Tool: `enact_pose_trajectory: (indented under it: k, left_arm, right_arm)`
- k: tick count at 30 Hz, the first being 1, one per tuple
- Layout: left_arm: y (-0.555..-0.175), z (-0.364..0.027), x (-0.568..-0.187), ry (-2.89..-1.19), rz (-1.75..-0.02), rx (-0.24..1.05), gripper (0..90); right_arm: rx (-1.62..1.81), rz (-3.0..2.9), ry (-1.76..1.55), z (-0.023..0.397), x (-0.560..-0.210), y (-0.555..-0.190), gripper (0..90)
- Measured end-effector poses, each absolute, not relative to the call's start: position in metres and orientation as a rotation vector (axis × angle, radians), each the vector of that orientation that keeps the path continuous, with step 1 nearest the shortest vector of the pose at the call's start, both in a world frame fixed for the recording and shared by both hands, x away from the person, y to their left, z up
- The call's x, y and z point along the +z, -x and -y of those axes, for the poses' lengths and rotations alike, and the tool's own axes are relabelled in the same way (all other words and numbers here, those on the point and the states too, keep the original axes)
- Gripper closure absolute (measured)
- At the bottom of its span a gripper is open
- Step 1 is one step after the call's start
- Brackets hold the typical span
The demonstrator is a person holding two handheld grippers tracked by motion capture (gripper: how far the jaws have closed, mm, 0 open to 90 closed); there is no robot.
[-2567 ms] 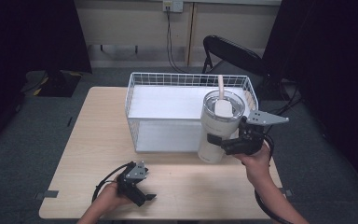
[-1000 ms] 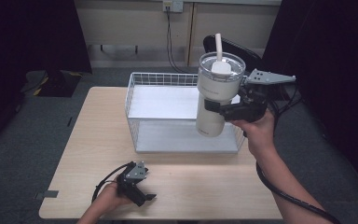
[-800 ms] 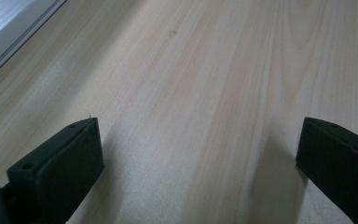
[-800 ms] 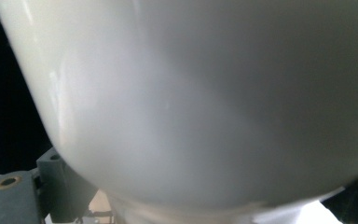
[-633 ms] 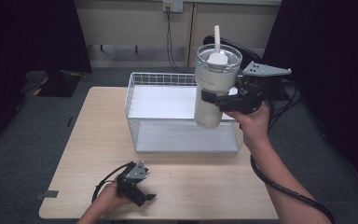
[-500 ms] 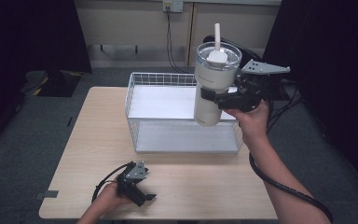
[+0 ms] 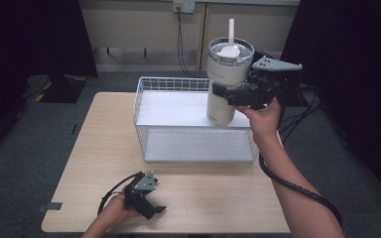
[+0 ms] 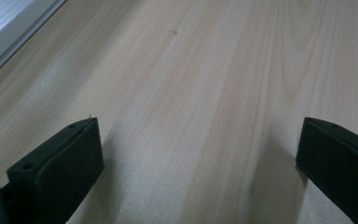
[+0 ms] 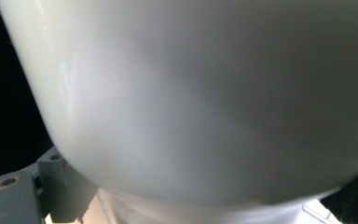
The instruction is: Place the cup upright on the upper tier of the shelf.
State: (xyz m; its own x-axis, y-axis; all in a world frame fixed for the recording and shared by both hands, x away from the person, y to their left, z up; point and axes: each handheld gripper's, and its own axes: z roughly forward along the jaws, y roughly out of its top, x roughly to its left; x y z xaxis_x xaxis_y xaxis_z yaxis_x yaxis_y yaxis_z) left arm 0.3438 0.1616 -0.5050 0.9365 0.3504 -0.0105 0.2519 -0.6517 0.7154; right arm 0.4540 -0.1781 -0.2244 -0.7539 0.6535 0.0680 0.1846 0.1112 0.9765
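Note:
A tall white tumbler (image 7: 225,82) with a clear lid and a white straw hangs upright in the air over the back right part of the white wire basket (image 7: 149,99). My right gripper (image 7: 228,94) is shut on the tumbler's body from its right side. In the right gripper view the tumbler's white wall (image 9: 205,102) sits close against the camera. My left gripper (image 7: 154,210) rests low on the wooden table (image 7: 99,144) near the front edge, open, with bare wood between its jaws (image 8: 196,154).
The basket has a white floor and stands at the back middle of the table. A black chair (image 7: 287,79) stands behind the table's back right corner. Cables hang down the back wall (image 7: 183,39).
My right gripper has lifted the tumbler from the table beside the basket and carried it up and left over the basket. The left gripper has stayed put.

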Motion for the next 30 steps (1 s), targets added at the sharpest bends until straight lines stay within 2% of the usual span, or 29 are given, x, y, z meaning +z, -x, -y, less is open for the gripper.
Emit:
enact_pose_trajectory:
  k: [30]
  left_arm:
    - [-0.344, -0.162, -0.505, -2.312, -0.424, 0.164, 0.0]
  right_arm:
    - [1.611, -1.964, -0.852, 0.154, -0.235, -0.490, 9.0]
